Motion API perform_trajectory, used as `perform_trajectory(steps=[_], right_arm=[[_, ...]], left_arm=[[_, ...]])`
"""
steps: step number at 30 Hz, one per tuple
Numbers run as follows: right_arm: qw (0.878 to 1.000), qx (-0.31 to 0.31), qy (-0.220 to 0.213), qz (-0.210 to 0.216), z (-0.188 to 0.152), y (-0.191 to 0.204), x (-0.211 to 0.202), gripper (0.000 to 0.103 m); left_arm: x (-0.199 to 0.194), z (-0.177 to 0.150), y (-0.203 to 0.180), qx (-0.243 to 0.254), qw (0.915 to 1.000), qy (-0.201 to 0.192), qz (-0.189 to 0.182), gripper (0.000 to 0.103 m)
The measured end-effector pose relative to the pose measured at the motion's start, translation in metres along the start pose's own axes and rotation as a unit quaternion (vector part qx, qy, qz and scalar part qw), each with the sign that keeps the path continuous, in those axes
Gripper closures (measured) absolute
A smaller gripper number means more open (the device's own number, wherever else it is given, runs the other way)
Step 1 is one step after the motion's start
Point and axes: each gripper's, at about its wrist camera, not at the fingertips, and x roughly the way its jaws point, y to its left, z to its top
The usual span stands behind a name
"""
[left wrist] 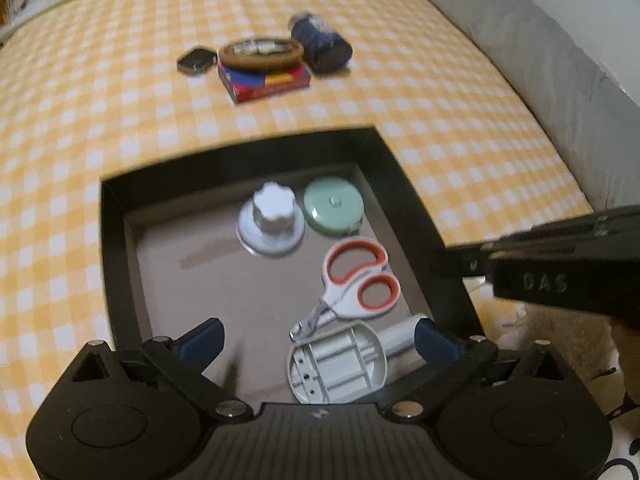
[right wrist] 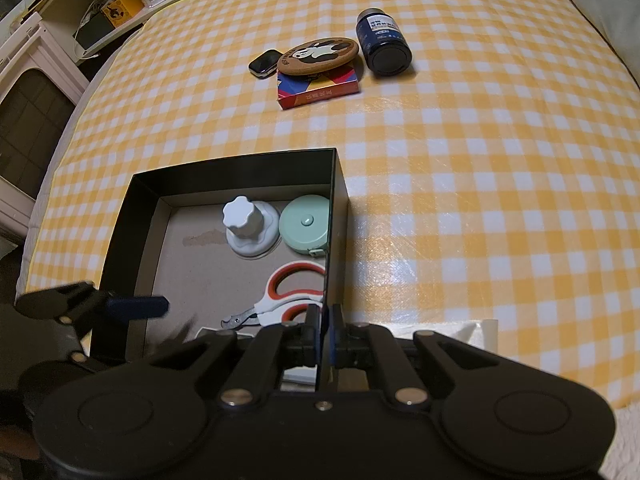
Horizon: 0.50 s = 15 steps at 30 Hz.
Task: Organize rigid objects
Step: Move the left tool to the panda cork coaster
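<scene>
Your left claw (left wrist: 316,338) stands spread wide over the near end of the black box (left wrist: 120,248), gripping nothing: the white plastic gadget (left wrist: 340,360) lies on the box floor between the blue pads, which do not press on it (a drop-off just finished, by the look of it). Your right claw (right wrist: 326,330) is clenched on the box's right wall (right wrist: 334,240), steadying it.

So the step in hand reads as the release of one item into the box. The gadget's long axis runs from near-left to far-right in the left wrist view, its round ribbed end toward you and its tube end pointing at the right pad. Just beyond it the scissors (left wrist: 356,284) lie with orange handles away from you and tip toward the gadget, almost touching it. Farther in sit the white knob (left wrist: 274,216) and the green tape measure (left wrist: 333,206), side by side.

Next, lift the left claw clear and reach for what waits on the checked bedspread (right wrist: 480,200): the blue bottle (right wrist: 384,42) on its side, the panda coaster (right wrist: 320,56) atop the card box (right wrist: 320,94), the small dark device (right wrist: 264,63).
</scene>
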Motion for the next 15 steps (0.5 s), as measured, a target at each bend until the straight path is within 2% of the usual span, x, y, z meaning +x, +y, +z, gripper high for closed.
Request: perform_trajectory(steps=[6,10,15], right_arm=[[1.0,0.001,0.0,0.0,0.0,0.0,0.0,0.098],[1.0,0.001,0.0,0.0,0.0,0.0,0.0,0.098],[1.0,0.001,0.0,0.0,0.0,-0.001,0.0,0.098]], left_arm=[[-0.018,0.01,0.005,0.015,0.998,-0.04,0.047,0.0],[-0.031,0.022,0.017,-0.001,0.9955,-0.073,0.06,0.0],[-0.048,0.048,0.035,-0.022,0.9857,-0.146,0.081,0.0]])
